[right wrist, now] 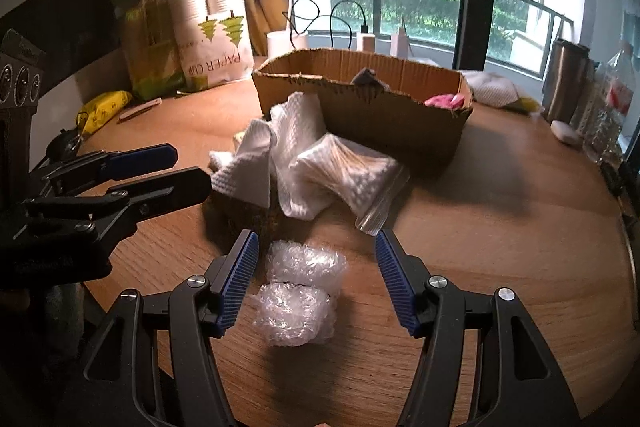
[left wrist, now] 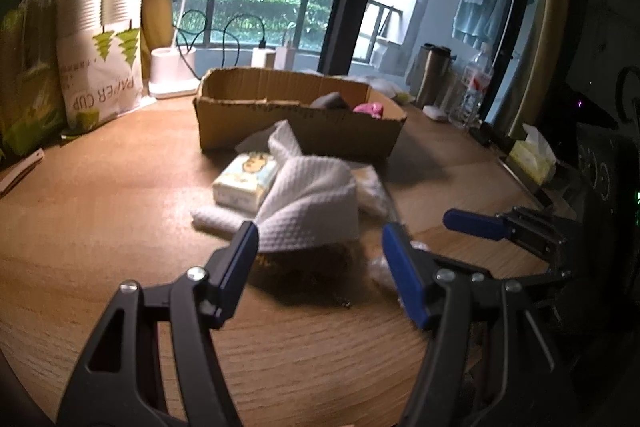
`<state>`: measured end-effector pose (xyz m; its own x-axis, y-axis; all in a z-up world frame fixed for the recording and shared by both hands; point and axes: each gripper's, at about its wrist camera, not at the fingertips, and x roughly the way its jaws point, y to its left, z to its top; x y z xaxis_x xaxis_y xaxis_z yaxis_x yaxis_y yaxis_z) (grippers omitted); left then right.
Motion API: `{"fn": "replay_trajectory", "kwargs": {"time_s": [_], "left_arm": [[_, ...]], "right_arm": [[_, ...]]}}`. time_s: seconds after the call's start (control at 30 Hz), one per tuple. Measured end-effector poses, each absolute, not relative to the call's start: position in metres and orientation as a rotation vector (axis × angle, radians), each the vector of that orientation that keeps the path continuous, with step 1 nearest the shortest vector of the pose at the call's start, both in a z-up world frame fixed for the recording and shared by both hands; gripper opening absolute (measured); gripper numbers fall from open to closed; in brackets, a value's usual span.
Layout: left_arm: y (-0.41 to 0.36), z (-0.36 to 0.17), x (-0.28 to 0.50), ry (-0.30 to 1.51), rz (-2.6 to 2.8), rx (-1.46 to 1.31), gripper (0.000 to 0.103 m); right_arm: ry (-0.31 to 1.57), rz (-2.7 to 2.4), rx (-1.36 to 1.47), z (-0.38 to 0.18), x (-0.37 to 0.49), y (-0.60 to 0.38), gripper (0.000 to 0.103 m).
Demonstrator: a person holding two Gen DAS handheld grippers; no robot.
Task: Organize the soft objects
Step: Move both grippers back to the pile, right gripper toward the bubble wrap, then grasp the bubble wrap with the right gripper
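Note:
A cardboard box (left wrist: 296, 131) (right wrist: 360, 111) stands on the wooden table and holds a grey item (left wrist: 330, 101) and a pink item (left wrist: 370, 109). In front of it lies a pile: a white waffle cloth (left wrist: 312, 203) (right wrist: 280, 151), a small tissue pack (left wrist: 244, 183), a clear bag of cotton swabs (right wrist: 348, 175) and a dark brown fuzzy thing (left wrist: 300, 263). My left gripper (left wrist: 320, 263) is open, its fingers either side of the cloth's near edge. My right gripper (right wrist: 316, 275) is open around crumpled bubble wrap (right wrist: 300, 291).
A paper cup pack (left wrist: 104, 47) and green bags (left wrist: 24, 67) stand at the left. A lamp base (left wrist: 172, 71), chargers, a thermos (left wrist: 432, 75) and a water bottle (left wrist: 476, 83) line the window side. A tissue box (left wrist: 532, 159) sits at the right.

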<state>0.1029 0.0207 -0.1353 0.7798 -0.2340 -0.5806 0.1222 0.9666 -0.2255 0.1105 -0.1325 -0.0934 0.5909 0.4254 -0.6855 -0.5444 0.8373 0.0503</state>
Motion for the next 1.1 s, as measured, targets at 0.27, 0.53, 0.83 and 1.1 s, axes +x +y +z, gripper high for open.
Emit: {"fn": "replay_trajectory", "kwargs": {"time_s": [0.27, 0.53, 0.83, 1.1], "left_arm": [[0.020, -0.145, 0.107, 0.688, -0.173, -0.173, 0.066], [0.019, -0.150, 0.114, 0.712, -0.157, -0.166, 0.066], [0.007, -0.142, 0.127, 0.711, -0.169, -0.133, 0.066], [-0.019, -0.127, 0.147, 0.700, -0.192, -0.083, 0.066]], "right_arm": [[0.802, 0.585, -0.189, -0.110, 0.113, -0.129, 0.064], [0.844, 0.605, -0.215, -0.123, 0.116, -0.125, 0.045], [0.808, 0.596, -0.162, -0.112, 0.131, -0.144, 0.044], [0.774, 0.550, -0.119, -0.101, 0.150, -0.174, 0.044]]}}
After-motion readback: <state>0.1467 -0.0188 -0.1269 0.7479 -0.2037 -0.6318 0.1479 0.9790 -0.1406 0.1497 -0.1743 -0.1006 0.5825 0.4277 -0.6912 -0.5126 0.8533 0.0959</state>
